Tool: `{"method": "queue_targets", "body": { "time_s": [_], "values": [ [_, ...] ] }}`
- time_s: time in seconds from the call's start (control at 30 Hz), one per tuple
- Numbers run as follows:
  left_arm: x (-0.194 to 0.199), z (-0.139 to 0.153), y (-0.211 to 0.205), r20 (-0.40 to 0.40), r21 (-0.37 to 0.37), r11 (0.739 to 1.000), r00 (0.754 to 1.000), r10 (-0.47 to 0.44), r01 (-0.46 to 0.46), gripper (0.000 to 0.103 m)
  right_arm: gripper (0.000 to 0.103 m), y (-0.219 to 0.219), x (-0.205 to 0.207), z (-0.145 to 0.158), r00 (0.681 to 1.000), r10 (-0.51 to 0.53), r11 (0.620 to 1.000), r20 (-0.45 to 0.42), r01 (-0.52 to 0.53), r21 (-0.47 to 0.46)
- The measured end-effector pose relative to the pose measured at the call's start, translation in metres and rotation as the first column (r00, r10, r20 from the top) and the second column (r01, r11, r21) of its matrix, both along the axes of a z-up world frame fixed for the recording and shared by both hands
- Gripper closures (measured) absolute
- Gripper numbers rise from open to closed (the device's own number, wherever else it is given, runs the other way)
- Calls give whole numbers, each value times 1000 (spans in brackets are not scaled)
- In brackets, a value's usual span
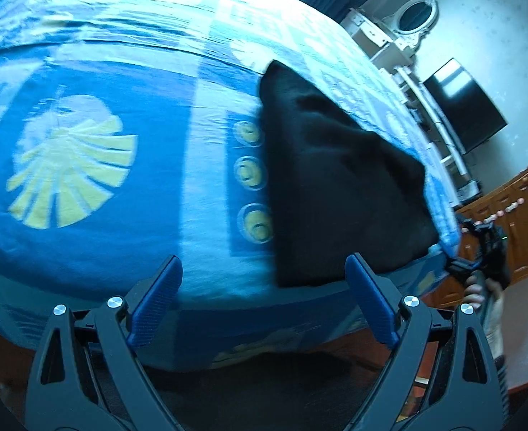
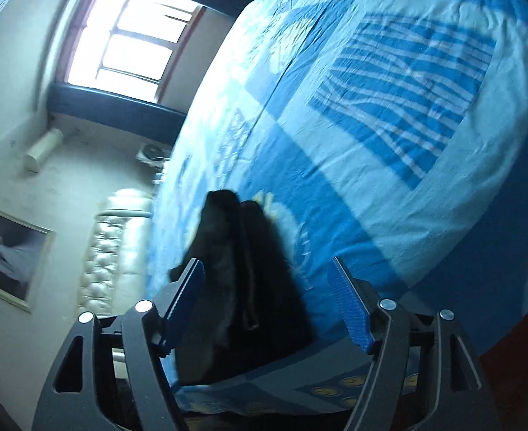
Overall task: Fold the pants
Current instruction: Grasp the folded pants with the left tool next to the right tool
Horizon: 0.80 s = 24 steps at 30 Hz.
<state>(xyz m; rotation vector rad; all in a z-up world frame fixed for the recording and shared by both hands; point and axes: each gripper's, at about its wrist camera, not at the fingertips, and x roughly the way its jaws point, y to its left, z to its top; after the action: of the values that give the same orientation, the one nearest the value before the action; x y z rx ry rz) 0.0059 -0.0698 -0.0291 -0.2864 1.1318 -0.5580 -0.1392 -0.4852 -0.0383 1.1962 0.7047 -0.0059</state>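
1. Lying near the bed's [image 1: 84, 237] front edge, the black pants [image 1: 339, 194] run lengthwise away from me, narrowing toward the far end
2. My left gripper [image 1: 264, 269] fingers spread wide, empty
3. My right gripper [image 2: 267, 269] likewise

Black pants [image 1: 339, 186] lie folded on the bed [image 1: 120, 215], near its edge.

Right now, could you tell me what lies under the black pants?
The black pants lie on the blue patterned bedspread, near its edge. Whatever pattern sits beneath them is covered.
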Motion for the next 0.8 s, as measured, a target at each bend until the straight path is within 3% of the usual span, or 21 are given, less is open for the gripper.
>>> {"method": "queue_targets", "body": {
  "time_s": [0.17, 0.37, 0.6, 0.63, 0.7, 0.8],
  "values": [
    [15, -12, -23, -54, -91, 996, 998, -25, 20, 11, 31, 17, 16, -13, 995, 91, 996, -29, -90, 16],
    [25, -32, -42, -116, -126, 992, 993, -36, 21, 11, 30, 35, 29, -27, 985, 168, 986, -49, -166, 31],
    [30, -44, -48, -159, -208, 978, 986, -56, 22, 13, 27, 46, 35, -25, 979, 197, 980, -56, -199, -22],
    [31, -44, -49, -162, -218, 976, 985, -62, 26, 17, 29, 49, 37, -23, 977, 206, 977, -63, -209, -46],
    [32, -47, -54, -174, -224, 973, 981, -89, 49, 41, 36, 54, 39, -18, 969, 230, 964, -91, -240, -112],
    [35, -49, -59, -189, -218, 974, 977, -100, 58, 59, 45, 55, 40, -18, 969, 228, 962, -95, -240, -133]
  ]
}}
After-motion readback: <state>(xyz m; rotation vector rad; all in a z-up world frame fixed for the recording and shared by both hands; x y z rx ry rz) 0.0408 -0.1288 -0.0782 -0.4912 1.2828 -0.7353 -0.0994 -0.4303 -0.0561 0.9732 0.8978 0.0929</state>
